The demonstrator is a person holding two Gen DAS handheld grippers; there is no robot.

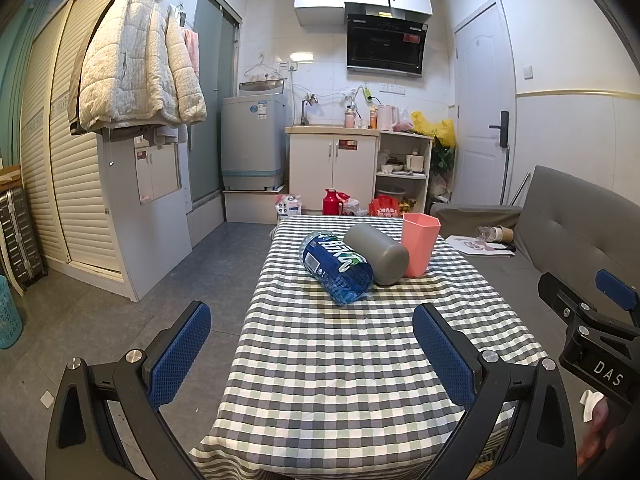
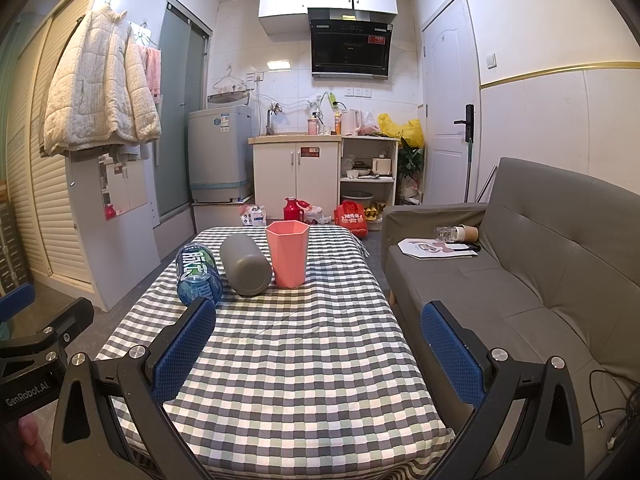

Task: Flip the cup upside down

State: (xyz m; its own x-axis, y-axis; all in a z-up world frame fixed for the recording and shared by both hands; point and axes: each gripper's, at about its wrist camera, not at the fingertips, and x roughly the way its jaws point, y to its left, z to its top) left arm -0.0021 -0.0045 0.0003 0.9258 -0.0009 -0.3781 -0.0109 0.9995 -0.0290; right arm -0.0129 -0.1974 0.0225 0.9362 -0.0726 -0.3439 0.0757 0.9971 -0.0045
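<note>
On the far half of the checked surface (image 2: 288, 360) three things sit in a row. Leftmost, a blue-labelled water bottle (image 2: 199, 276) lies on its side, clear crinkly plastic. Next a matte grey cylinder (image 2: 245, 264) also lies down, base toward us, touching the bottle and the cup. Rightmost stands the pink cup (image 2: 287, 253), upright, mouth up, faceted and tapering to its base, smooth hard plastic by the look.

Both tools hang back over the near edge, empty. The left gripper (image 1: 312, 356) has its fingers spread wide; the right gripper (image 2: 318, 356) likewise. The cup lies straight ahead of the right one, slightly left of centre, its long axis vertical; I'd judge the right hand better placed.
</note>
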